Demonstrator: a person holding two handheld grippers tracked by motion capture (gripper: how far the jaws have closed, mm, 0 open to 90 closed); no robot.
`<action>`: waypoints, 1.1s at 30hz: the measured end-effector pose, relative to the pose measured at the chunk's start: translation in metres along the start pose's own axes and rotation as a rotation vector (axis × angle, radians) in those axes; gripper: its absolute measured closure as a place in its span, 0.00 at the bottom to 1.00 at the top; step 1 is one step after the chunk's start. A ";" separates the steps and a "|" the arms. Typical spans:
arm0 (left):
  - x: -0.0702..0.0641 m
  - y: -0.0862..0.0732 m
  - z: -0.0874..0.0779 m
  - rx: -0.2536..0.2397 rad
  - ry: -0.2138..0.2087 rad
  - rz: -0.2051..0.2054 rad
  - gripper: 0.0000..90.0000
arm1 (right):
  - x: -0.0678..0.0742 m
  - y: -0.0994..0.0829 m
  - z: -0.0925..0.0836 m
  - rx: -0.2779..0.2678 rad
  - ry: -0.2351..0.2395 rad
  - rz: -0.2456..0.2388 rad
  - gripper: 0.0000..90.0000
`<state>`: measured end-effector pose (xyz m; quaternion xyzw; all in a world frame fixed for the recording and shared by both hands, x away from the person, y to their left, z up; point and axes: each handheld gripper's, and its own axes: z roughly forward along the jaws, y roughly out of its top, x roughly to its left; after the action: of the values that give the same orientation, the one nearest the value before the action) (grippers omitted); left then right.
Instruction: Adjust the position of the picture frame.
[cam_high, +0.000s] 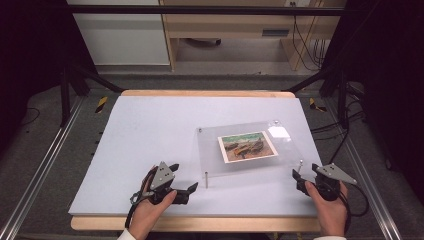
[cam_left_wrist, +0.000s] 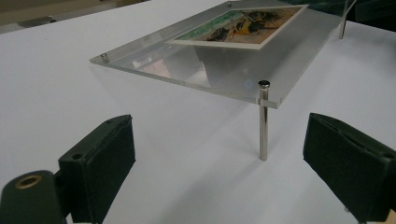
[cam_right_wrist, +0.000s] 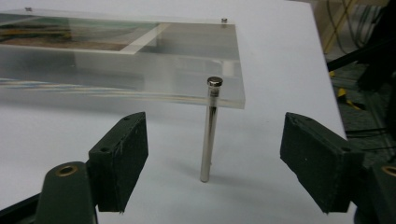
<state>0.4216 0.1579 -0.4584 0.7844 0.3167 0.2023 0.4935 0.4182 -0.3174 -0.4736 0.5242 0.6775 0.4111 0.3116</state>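
A clear acrylic plate (cam_high: 245, 150) with a colourful picture (cam_high: 247, 146) under it stands raised above the white table on thin metal posts. My left gripper (cam_high: 184, 176) lies open near the front-left post (cam_high: 206, 179). In the left gripper view that post (cam_left_wrist: 263, 126) stands just beyond the jaws, right of centre, untouched by the left gripper (cam_left_wrist: 219, 126). My right gripper (cam_high: 305, 171) is open at the front-right post (cam_high: 300, 165). In the right gripper view this post (cam_right_wrist: 210, 135) stands between the two pads (cam_right_wrist: 121, 158) of the right gripper (cam_right_wrist: 215, 123), apart from both.
The white board (cam_high: 140, 145) lies on a wooden table whose front edge (cam_high: 200, 224) is close to my hands. Black frame bars (cam_high: 70, 85) flank both sides. Cables (cam_high: 330, 130) hang off the right edge. The left half of the board is bare.
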 end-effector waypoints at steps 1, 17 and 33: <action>0.000 0.000 0.000 0.000 0.000 0.000 0.09 | -0.001 0.000 0.002 0.004 0.018 0.006 0.30; -0.004 -0.001 0.004 0.015 -0.030 -0.021 0.09 | -0.004 0.005 0.027 -0.002 0.101 0.004 0.81; -0.005 0.000 0.005 0.022 -0.048 -0.019 0.14 | -0.007 0.018 0.013 -0.094 0.134 0.102 0.94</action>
<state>0.4208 0.1510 -0.4608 0.7913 0.3145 0.1754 0.4941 0.4392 -0.3186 -0.4637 0.5142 0.6494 0.4919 0.2684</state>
